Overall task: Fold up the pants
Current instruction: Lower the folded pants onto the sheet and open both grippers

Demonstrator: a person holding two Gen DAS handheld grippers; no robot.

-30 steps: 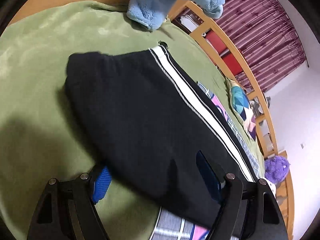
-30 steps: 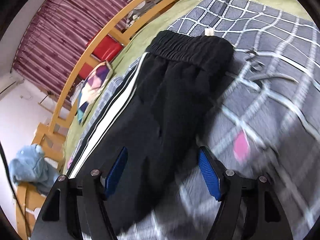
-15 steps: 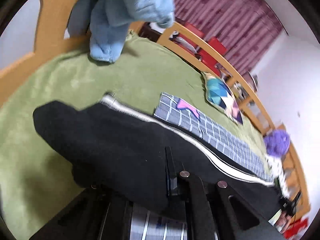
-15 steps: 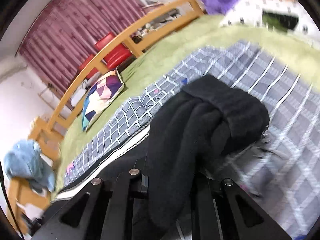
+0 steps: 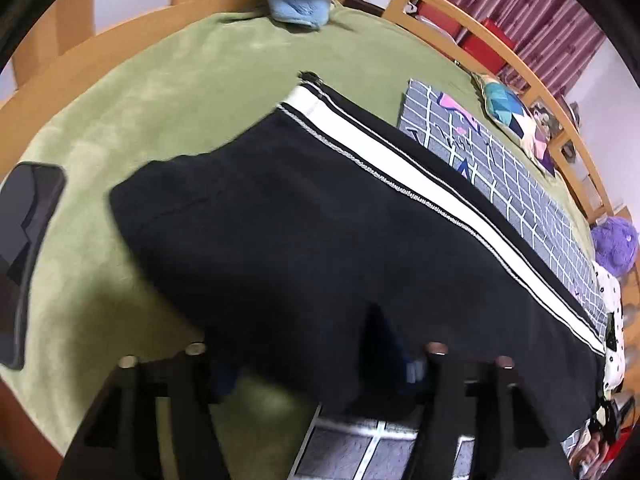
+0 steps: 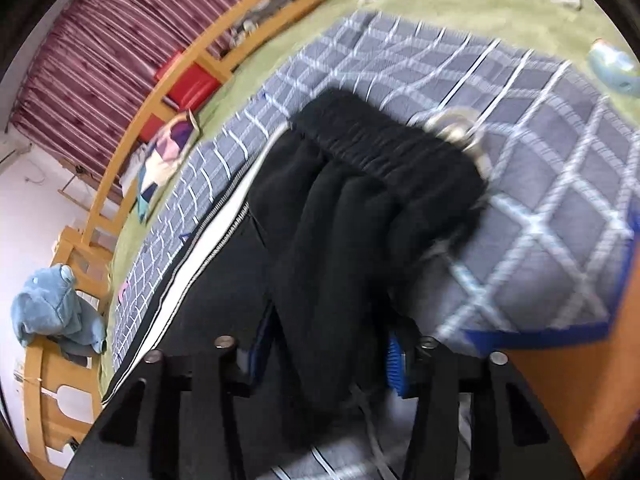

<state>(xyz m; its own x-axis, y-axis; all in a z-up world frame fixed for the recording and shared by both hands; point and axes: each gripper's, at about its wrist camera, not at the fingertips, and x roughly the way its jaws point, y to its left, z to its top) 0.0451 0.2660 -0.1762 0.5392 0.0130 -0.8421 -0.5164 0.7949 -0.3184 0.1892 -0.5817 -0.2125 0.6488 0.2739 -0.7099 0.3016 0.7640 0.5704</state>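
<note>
Pants [image 5: 320, 248], black with a white side stripe, lie stretched across a green bedspread [image 5: 160, 92] and a grey checked blanket [image 6: 540, 152]. At the leg end, the left gripper [image 5: 316, 364] reaches in low, its jaws spread wide with the fabric's edge draped between them; whether the fingers touch cloth is hard to tell under the dark folds. At the waistband end, the right gripper [image 6: 324, 356] points along the garment, jaws parted around bunched black fabric. A dark phone [image 5: 24, 248] rests on the bedspread nearby.
</note>
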